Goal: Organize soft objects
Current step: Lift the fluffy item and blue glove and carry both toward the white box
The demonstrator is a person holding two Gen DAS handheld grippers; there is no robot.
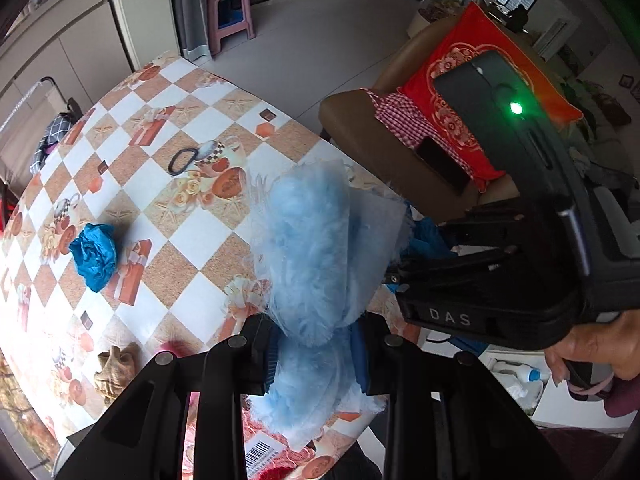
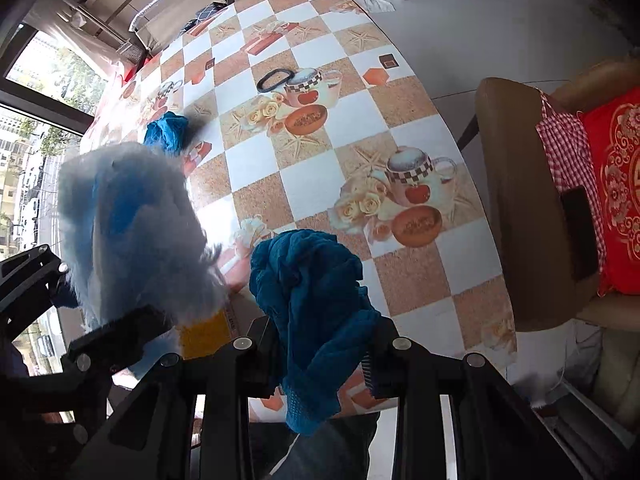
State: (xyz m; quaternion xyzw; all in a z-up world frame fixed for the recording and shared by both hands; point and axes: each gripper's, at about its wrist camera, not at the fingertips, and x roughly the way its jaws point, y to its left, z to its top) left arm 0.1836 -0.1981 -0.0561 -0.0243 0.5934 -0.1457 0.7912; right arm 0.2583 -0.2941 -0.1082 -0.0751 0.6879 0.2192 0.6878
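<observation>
The left gripper (image 1: 316, 354) is clenched on a fluffy light-blue cloth (image 1: 310, 240) and holds it above the table (image 2: 320, 184). The right gripper (image 2: 320, 356) grasps a dark-blue knitted cloth (image 2: 316, 304), which hangs between its 2 fingers. 1 more crumpled blue cloth (image 1: 94, 256) lies on the checked tablecloth, well apart from a black hair band (image 1: 183, 160).

I'm seeing a black hair tie (image 2: 275, 80) lying on the checkered tabletop (image 2: 320, 184). Beside the tabletop, a red cushion (image 1: 472, 92) is leaning in a brown armchair (image 2: 516, 208), with a dark phone (image 1: 442, 164) resting against it.
</observation>
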